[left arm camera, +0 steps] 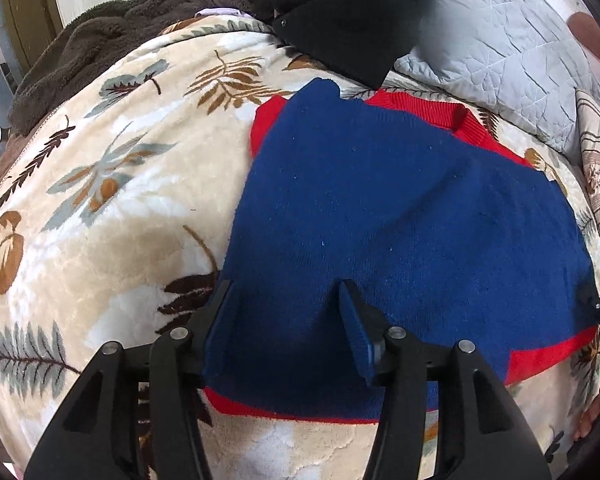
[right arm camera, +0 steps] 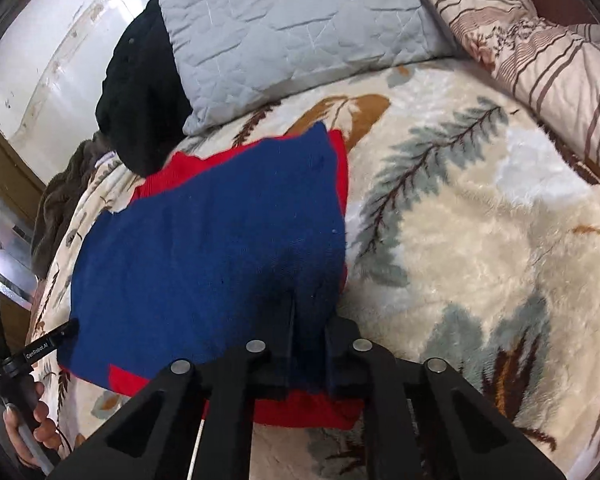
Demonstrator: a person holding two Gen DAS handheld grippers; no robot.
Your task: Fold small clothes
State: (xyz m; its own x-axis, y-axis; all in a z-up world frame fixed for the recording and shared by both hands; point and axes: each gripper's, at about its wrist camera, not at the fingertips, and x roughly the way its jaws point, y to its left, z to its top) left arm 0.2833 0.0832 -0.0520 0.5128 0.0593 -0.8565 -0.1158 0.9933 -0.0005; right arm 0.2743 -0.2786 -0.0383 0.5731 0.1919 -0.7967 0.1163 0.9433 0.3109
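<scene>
Soft leafy blanket [left arm camera: 112, 208] below, blue and red sweater [left arm camera: 380, 208] flat on top; left claw [left arm camera: 288, 320] spread wide over its near edge, right claw [right arm camera: 310, 332] pinching its near corner

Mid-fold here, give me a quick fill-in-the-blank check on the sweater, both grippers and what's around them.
The blue sweater has trim coloured ____.
The left gripper has its jaws ____ over the sweater's near edge.
The right gripper is ____ on the sweater's fabric.
Beyond the sweater, a ____ garment lies beside the grey pillow.

Missing words: red; open; shut; black
</scene>
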